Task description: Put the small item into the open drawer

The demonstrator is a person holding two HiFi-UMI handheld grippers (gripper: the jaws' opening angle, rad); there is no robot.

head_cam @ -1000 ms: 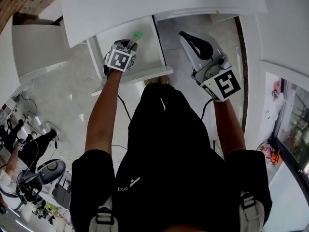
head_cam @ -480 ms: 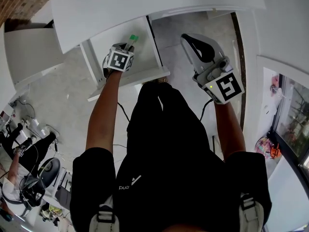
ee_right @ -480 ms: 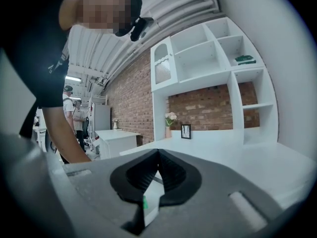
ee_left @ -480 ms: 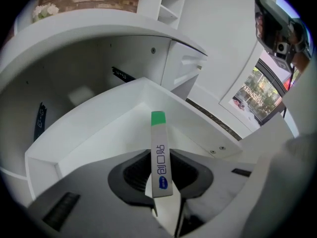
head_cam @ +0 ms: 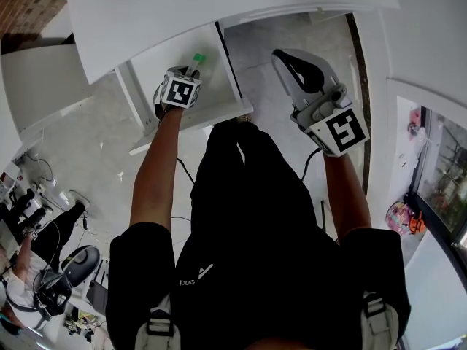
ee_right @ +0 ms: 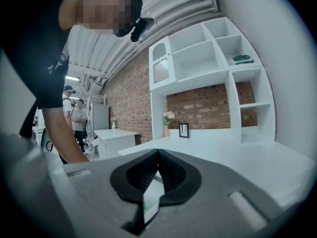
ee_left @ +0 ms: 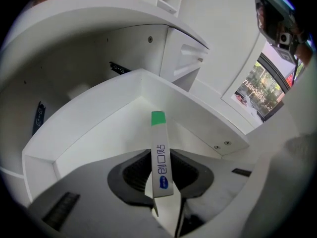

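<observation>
A thin white strip with a green tip [ee_left: 159, 152] stands upright between the jaws of my left gripper [ee_left: 161, 182]. The jaws are opening, and the pads still touch the strip's lower end. This gripper hovers over the open white drawer [ee_left: 99, 128], with the strip pointing down into it. In the head view the left gripper [head_cam: 191, 65] is above the drawer's [head_cam: 191, 115] front half, and the green tip [head_cam: 198, 57] shows past it. My right gripper [head_cam: 290, 57] hangs over the floor to the drawer's right, jaws together [ee_right: 158, 155] on nothing.
The drawer juts out from under a white tabletop [head_cam: 219, 13]. A white wall unit [head_cam: 430, 42] stands at the right. The right gripper view shows white shelving [ee_right: 218, 58], a brick wall [ee_right: 129, 93] and people [ee_right: 74, 118] far off. Gear lies on the floor [head_cam: 58, 275] at the lower left.
My left gripper with the strip has drifted slightly left and farther over the drawer. The right gripper has barely moved.
</observation>
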